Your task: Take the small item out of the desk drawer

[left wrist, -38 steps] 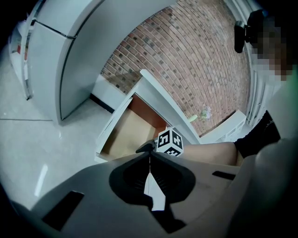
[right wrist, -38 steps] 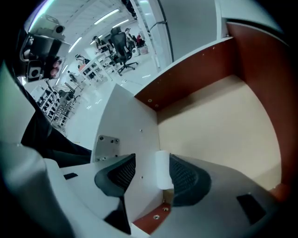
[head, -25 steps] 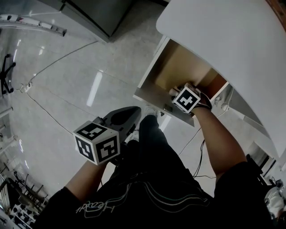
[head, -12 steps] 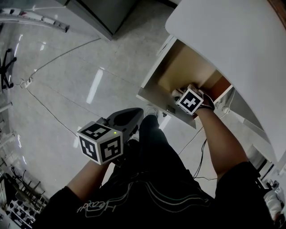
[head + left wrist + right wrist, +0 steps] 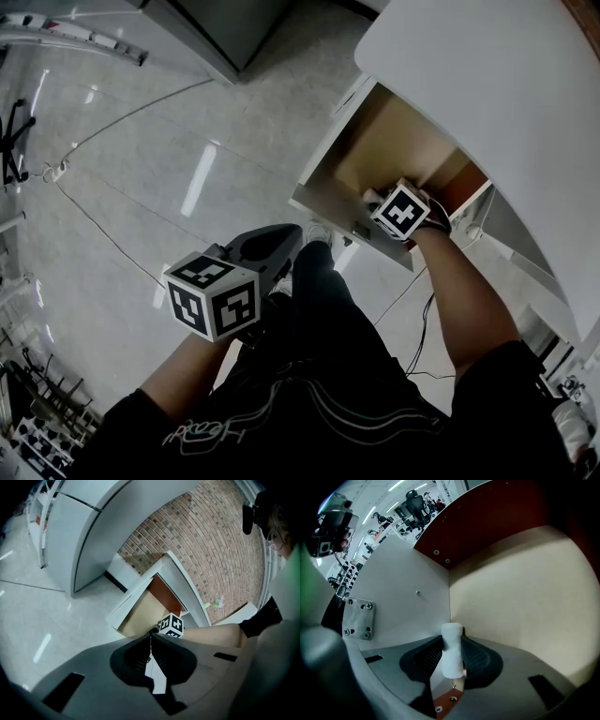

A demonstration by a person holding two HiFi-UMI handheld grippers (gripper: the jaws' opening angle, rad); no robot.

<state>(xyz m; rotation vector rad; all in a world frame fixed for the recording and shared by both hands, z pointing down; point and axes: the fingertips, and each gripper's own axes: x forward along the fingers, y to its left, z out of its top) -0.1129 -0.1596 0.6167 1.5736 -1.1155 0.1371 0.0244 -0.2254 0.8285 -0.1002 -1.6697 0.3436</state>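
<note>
Jaws of the right gripper have just drawn in from wide to a narrow pinch on the item, a small white roll. It stands upright between the pads, squeezed at its waist. Gripper and item sit inside the open drawer, close to where the white side wall meets the tan bottom. Whether the item touches the bottom cannot be told.

From the head view, the right forearm reaches down into the drawer, which juts out from under the white desk.

Meanwhile the left gripper has barely shifted. It hangs over the person's dark trousers, well apart from the drawer, its jaws together with nothing between them, above a pale floor.
</note>
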